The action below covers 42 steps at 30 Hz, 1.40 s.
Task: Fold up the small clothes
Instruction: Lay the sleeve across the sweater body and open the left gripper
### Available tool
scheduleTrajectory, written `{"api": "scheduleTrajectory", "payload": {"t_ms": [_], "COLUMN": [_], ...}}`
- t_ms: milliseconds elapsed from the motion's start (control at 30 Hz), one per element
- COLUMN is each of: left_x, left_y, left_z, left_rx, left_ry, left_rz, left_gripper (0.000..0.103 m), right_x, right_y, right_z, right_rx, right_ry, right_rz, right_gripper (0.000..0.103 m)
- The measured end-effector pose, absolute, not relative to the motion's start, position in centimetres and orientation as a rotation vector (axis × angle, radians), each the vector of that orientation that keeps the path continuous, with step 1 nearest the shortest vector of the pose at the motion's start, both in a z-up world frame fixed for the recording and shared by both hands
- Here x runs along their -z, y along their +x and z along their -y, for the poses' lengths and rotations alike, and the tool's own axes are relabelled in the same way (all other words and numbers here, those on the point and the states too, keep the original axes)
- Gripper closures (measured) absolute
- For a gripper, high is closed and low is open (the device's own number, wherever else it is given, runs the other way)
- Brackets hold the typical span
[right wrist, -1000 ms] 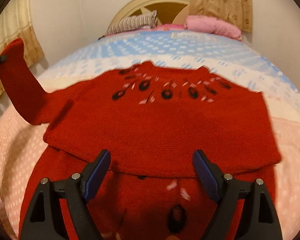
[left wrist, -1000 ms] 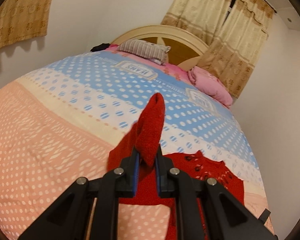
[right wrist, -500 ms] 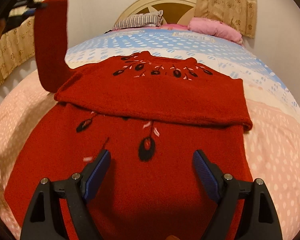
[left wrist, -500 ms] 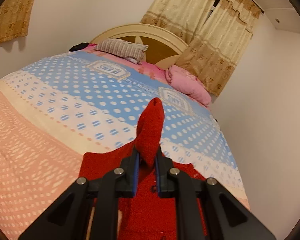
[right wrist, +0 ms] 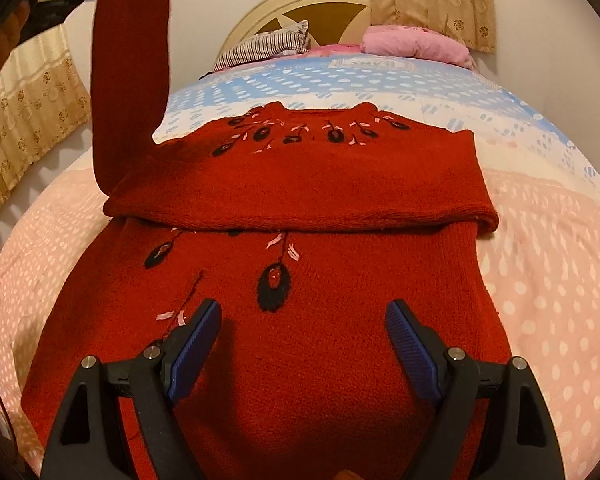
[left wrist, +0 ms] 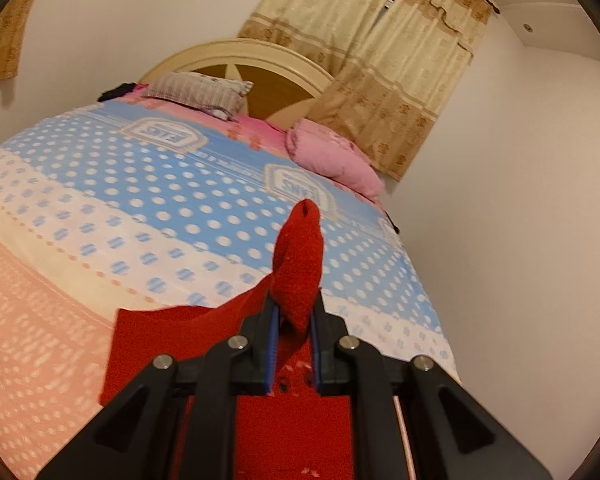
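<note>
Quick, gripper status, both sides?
Left gripper: closed on the red sweater's sleeve, lifted above the bed.
Right gripper: open, holding nothing, over the sweater body.

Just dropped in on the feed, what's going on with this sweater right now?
The left gripper is shut on the sleeve of the red sweater, holding it up above the bed. One sleeve already lies folded across the chest. The right gripper hangs open over the sweater's lower half, holding nothing.

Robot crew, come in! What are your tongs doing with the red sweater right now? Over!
Left tongs shut on sleeve, lifted. Right tongs open, empty, above red sweater on bed. Right sleeve already folded across. Nothing in the way.
</note>
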State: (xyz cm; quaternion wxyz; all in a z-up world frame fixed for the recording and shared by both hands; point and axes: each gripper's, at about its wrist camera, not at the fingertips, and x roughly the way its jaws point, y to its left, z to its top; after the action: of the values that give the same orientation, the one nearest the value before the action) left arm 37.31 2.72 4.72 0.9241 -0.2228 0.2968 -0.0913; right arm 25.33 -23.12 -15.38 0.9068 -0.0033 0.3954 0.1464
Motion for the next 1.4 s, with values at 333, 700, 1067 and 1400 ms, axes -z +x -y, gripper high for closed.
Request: {"api": "scheduleTrajectory", "payload": {"t_ms": [333, 700, 1067, 1400], "left_x": [-1.7, 5.2, 7.0, 14.4], "left_y": [37.8, 39.0, 33.6, 34.1], "left_z": [5.8, 13.0, 4.3, -5.7], "left_rx": [0.273, 0.363, 0.223, -0.041], "left_ry": [-0.383, -0.154, 0.046, 0.012], "left_rz": [-0.649, -0.798, -0.721, -0.890], "left_gripper": [0.089, 0.083, 0.035, 0.015], "right_x": [15.4, 15.3, 15.4, 11.2], "right_y": [25.1, 24.9, 25.1, 26.1], "right_z": [23.6, 24.7, 25.2, 28.6], "right_rx": [-0.298, -0.298, -0.312, -0.248], "right_ry": [0.011, 0.069, 0.108, 0.235], "right_rz": [-0.811, -0.798, -0.801, -0.787], "right_gripper": [0.018, 0.018, 0.018, 0.029]}}
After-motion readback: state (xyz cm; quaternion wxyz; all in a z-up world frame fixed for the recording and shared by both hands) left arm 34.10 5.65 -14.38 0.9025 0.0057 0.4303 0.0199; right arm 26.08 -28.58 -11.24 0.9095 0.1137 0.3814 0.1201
